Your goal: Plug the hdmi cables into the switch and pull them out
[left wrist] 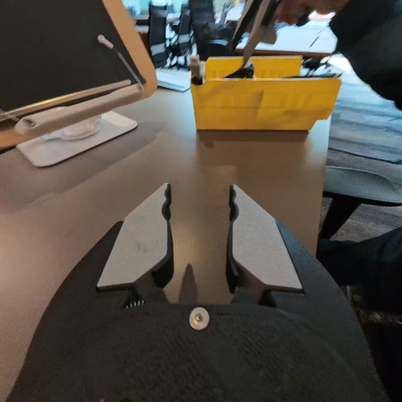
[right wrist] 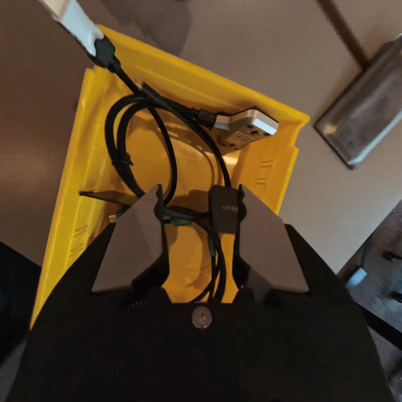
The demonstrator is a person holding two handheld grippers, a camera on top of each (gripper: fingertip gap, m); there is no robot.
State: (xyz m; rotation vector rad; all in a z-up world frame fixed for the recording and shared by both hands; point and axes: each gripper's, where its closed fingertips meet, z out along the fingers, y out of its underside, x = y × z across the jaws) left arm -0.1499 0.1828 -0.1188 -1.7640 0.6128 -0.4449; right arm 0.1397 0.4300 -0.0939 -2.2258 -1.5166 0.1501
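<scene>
Reaching into yellow bin (right wrist: 139, 71), right claw (right wrist: 199, 196) spread wide; black plug (right wrist: 223, 212) touching its right finger, centre frame, long axis along fingers. Left claw (left wrist: 200, 193) wide, empty, over bench (left wrist: 250, 165), well apart.

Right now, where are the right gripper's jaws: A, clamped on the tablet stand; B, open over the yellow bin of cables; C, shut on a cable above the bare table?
B: the right gripper points down into the yellow bin, jaws apart, with a black plug against the inner face of one jaw.
</scene>
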